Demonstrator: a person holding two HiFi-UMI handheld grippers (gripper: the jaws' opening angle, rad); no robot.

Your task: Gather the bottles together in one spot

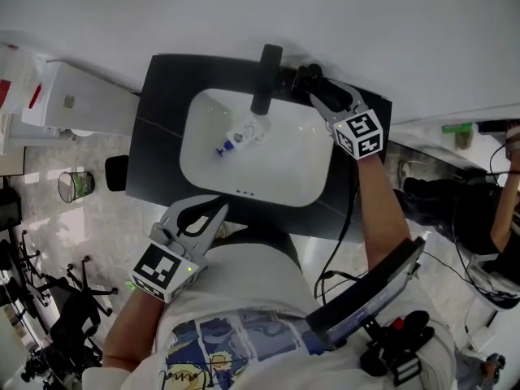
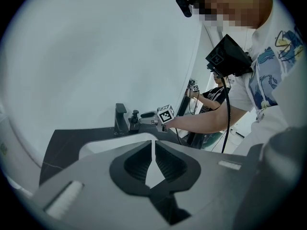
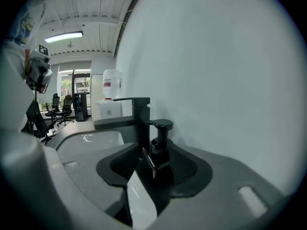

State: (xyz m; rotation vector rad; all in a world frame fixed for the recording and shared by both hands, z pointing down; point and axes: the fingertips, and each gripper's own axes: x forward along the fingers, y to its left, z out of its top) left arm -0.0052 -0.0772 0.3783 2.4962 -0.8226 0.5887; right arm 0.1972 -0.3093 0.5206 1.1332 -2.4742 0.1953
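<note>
Sink [image 1: 301,165] | bottle [image 1: 244,132] lies diagonal, cap [image 1: 221,150] lower-left | right tool [image 3: 162,169] open round upright dispenser [image 3: 160,147] | left tool [image 2: 153,150] closed

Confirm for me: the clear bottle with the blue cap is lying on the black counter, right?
Not quite. The clear bottle with the blue cap is lying down, but in the white basin, not on the black counter around it. The head view shows this.

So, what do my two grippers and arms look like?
The left gripper and right gripper are grey with black ribbed curved jaws, each bearing a white cube of black square markers. Short-sleeved white T-shirt with blue print; a black cable hangs by the right arm.
</note>
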